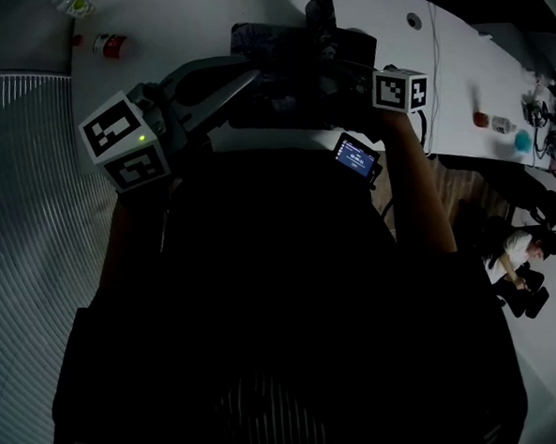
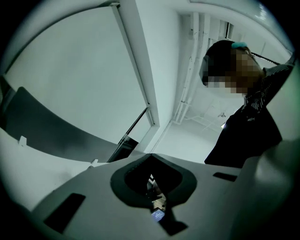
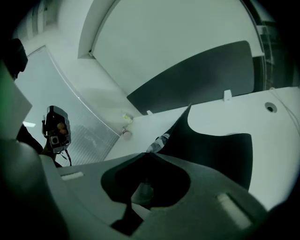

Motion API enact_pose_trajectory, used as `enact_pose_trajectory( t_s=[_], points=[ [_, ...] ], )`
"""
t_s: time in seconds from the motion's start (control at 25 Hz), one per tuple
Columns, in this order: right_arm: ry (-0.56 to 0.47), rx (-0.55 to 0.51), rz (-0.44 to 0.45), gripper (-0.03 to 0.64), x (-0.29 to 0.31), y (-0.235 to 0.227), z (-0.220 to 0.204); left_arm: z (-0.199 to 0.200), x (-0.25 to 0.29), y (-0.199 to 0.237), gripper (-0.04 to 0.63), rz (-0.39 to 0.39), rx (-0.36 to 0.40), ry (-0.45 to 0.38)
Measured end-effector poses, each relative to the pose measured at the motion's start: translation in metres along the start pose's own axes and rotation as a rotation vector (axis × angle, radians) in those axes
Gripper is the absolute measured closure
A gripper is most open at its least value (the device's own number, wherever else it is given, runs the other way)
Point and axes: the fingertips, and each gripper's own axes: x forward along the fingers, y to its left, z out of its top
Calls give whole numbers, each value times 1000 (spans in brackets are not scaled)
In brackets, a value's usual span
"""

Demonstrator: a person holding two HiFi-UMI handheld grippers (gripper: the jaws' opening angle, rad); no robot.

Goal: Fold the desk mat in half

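Note:
The dark desk mat (image 1: 282, 52) lies rumpled on the white table (image 1: 200, 24), with one part standing up at the far side. In the right gripper view the mat (image 3: 215, 150) rises to a peak, and its patterned edge runs to the jaw tips. My right gripper (image 3: 151, 153) is shut on that edge. Its marker cube (image 1: 399, 89) shows right of the mat. My left gripper (image 1: 248, 77) reaches in from the left. In its own view it points up at a wall, and the left gripper (image 2: 152, 155) is shut with nothing between the jaws.
A red-capped bottle (image 1: 109, 45) and a green item (image 1: 75, 5) sit at the table's far left. Small red (image 1: 481, 118) and teal (image 1: 522, 140) things and cables lie at the right. A person (image 1: 519, 248) sits on the floor at the right. Another person (image 2: 243, 117) stands near the left gripper.

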Motion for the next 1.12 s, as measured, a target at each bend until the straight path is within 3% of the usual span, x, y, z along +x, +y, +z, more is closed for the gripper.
enact_pose_trajectory(
  t_s=[0.4,0.64,0.76,0.92,1.12],
  points=[
    [272,-97,54,592,75,31,-41,5,-56,7,588,104,-27,-59],
    [387,-86,7,587,132,23,-83,-6,-72,6,588,125,-41,-77],
    [404,-73,15,568,156,27,-100,-9,-74,4,588,130,-41,-81],
    [456,-86,86,495,170,56,-118,-12,-80,0,588,137,-34,-84],
    [390,-230,183,491,155,75,-83,-25,-73,17,588,182,-61,-37]
  ],
)
